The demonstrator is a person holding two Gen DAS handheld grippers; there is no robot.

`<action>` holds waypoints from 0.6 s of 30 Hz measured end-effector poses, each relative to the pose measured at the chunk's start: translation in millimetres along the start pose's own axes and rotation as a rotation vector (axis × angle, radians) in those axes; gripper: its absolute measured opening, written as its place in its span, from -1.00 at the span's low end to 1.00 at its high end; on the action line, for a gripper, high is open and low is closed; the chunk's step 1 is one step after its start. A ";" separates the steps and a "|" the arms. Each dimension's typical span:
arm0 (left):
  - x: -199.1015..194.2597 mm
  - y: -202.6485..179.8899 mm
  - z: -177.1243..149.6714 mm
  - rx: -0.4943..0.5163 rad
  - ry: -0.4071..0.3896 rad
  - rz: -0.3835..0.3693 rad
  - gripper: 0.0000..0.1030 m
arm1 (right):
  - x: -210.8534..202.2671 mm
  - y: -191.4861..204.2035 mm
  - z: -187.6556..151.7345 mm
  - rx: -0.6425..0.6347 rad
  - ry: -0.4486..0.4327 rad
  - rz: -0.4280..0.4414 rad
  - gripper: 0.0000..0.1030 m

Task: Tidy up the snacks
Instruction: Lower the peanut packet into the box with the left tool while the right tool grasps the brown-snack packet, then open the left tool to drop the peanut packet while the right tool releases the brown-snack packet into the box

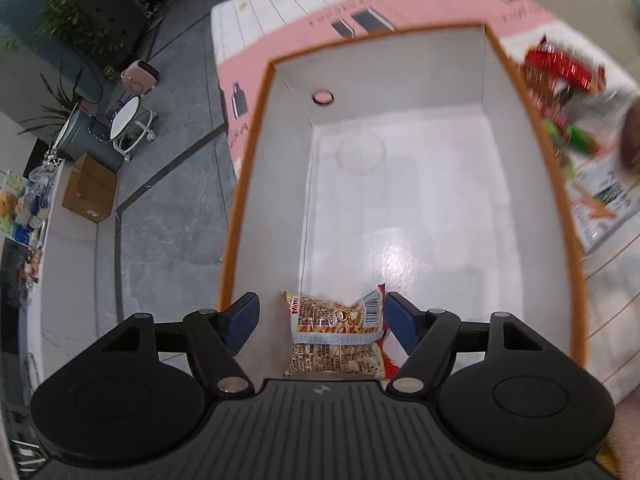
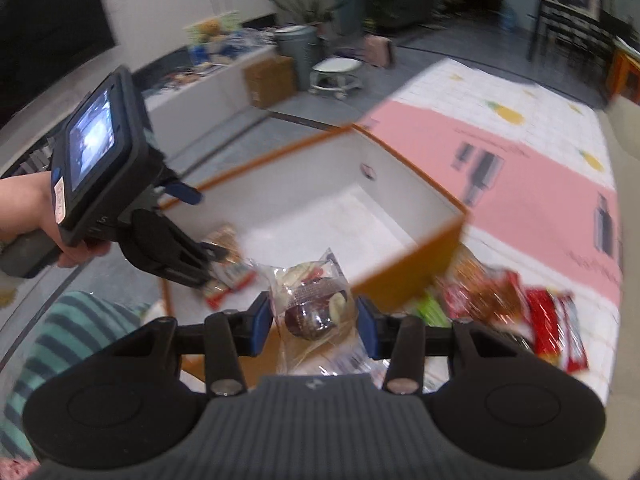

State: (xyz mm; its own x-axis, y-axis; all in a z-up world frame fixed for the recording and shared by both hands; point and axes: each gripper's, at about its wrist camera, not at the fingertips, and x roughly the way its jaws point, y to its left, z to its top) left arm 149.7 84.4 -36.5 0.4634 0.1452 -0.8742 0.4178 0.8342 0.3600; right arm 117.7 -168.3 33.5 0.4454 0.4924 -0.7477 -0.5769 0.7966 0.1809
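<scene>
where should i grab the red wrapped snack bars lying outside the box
Judging by how they lie, take the red bars across their narrow width near the middle, coming from above. They look flat on the mat beside the orange box, long and thin, with other packets crowding their left side.

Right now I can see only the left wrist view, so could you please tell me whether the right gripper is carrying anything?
Observer: Yes. The right gripper is shut on a clear packet with a dark round sweet inside.
Operator: Thank you. Where is that packet in relation to the box?
Observer: In the right wrist view it shows against the box's near orange wall. Its top overlaps the white inside, but I cannot tell whether it is over the opening.
</scene>
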 end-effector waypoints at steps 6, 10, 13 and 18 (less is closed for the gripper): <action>-7.3 7.8 -4.6 0.005 0.000 0.009 0.62 | 35.8 30.2 24.9 -0.090 0.071 0.086 -0.17; -5.3 12.1 -11.7 0.008 0.012 0.029 0.62 | 68.1 44.1 35.2 -0.132 0.156 0.112 -0.17; -2.5 14.8 -15.6 -0.001 0.024 0.038 0.62 | 92.5 52.3 39.2 -0.170 0.227 0.106 -0.17; 3.3 13.7 -19.8 -0.005 0.037 0.031 0.62 | 127.7 59.3 34.2 -0.201 0.333 0.085 -0.16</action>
State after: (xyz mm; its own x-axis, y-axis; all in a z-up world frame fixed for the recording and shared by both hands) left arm 141.5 106.9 -40.9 0.4469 0.1899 -0.8742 0.4003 0.8315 0.3852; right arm 163.7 -46.1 -29.4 0.1633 0.3866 -0.9077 -0.7393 0.6571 0.1469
